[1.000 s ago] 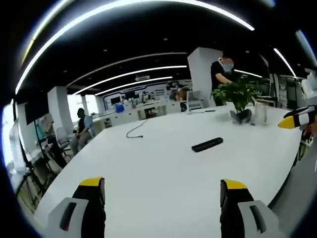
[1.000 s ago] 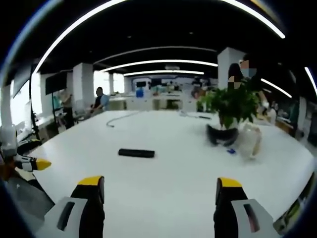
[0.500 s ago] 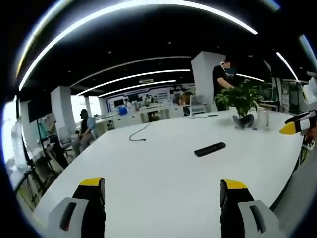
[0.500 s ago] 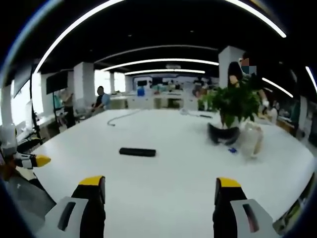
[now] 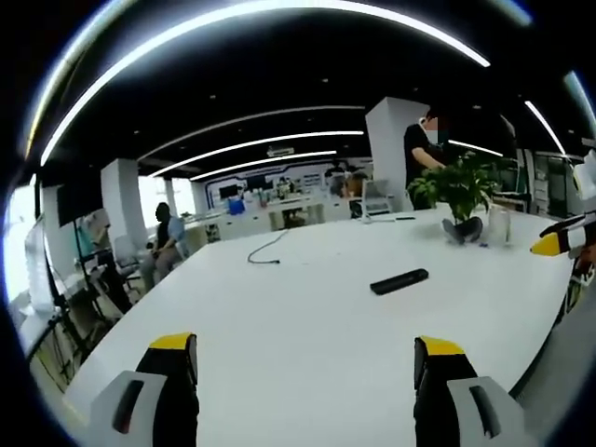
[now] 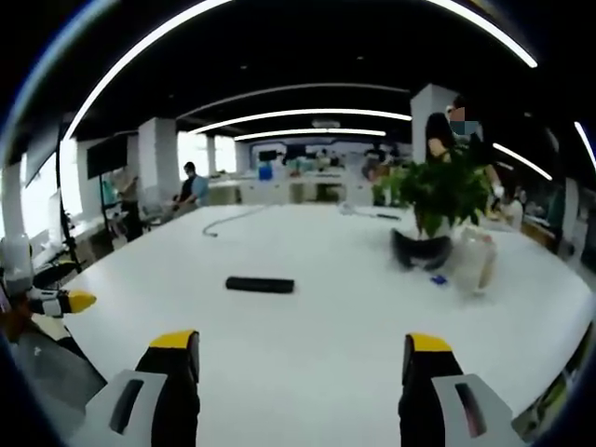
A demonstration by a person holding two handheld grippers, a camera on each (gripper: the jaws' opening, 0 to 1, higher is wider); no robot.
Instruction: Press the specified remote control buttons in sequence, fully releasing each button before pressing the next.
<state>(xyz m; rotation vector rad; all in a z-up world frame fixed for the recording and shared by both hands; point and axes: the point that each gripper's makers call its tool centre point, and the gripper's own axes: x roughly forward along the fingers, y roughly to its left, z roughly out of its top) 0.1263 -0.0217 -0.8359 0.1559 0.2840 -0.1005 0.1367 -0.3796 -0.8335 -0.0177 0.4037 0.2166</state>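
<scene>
Both grippers, left [image 5: 305, 358] & right [image 6: 300, 356]: jaws wide apart, holding nothing | remote [image 6: 260, 284] on table [image 6: 307, 326], untouched

Open-plan office: desks [image 5: 279, 200], conference table [image 6: 317, 279]

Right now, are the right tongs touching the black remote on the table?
Apart. In the right gripper view the right tongs are open, and bare white table lies between their yellow tips and the remote, which lies flat farther out.
</scene>
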